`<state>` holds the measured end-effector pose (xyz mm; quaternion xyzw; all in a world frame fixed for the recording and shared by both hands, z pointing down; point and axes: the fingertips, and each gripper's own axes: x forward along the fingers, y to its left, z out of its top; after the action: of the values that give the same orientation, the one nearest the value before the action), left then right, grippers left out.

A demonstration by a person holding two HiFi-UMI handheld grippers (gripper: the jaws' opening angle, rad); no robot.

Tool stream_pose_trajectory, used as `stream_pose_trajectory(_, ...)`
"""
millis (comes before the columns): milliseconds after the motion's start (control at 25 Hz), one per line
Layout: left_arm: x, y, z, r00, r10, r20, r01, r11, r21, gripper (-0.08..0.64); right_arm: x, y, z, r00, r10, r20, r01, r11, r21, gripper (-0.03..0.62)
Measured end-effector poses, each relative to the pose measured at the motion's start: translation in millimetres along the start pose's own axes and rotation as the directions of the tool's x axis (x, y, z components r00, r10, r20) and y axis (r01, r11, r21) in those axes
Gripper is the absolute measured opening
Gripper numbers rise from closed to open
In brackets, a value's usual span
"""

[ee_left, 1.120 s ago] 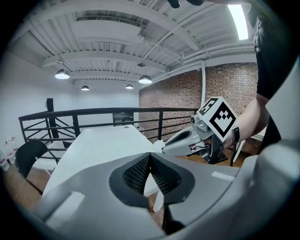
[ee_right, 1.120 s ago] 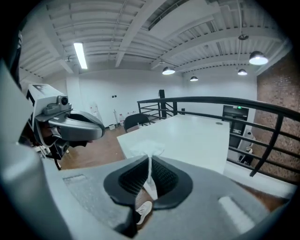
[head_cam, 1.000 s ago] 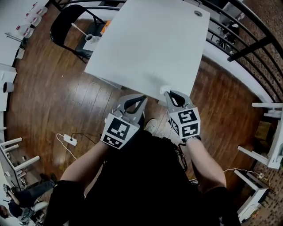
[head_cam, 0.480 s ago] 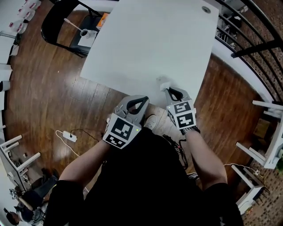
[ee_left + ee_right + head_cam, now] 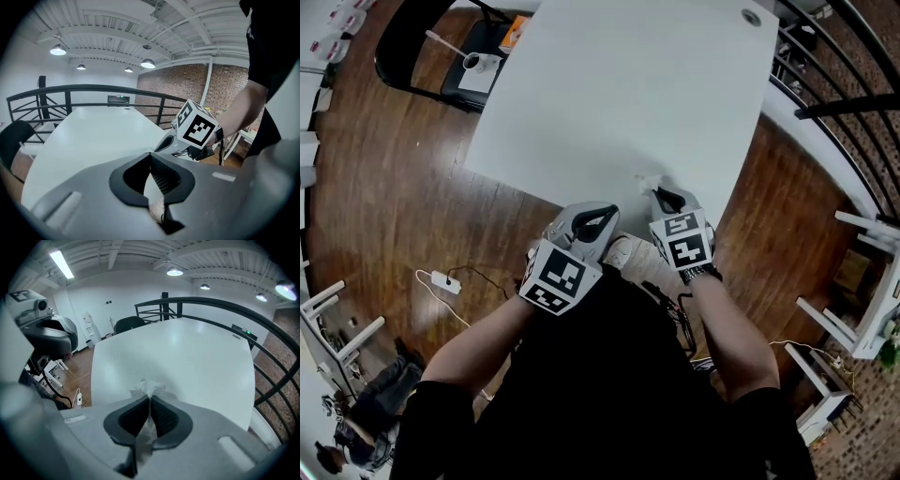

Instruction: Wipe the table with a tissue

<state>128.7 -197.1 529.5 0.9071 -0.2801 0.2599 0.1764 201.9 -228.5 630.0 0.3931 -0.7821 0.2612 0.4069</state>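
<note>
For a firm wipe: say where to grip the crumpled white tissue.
Pinch the crumpled white tissue at its bunched middle from the near edge of the white table, as the right gripper does; the loose tuft ahead of the jaws wipes.

The right tool (image 5: 150, 400) hides most of the tissue (image 5: 148, 387).

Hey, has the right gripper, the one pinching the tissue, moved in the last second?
Yes. The right gripper with its tissue has pushed forward, from the near edge of the table farther onto its top.
</note>
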Motion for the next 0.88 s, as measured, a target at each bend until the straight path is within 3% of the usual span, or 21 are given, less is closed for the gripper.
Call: stream_pose_trajectory(880,4,21,1,1.0,0.016,-0.012,-0.016,1.0,-0.022,0.017,17,16,27,1.0,0.018,-0.015,-0.019,0.999,-0.048,0.006)
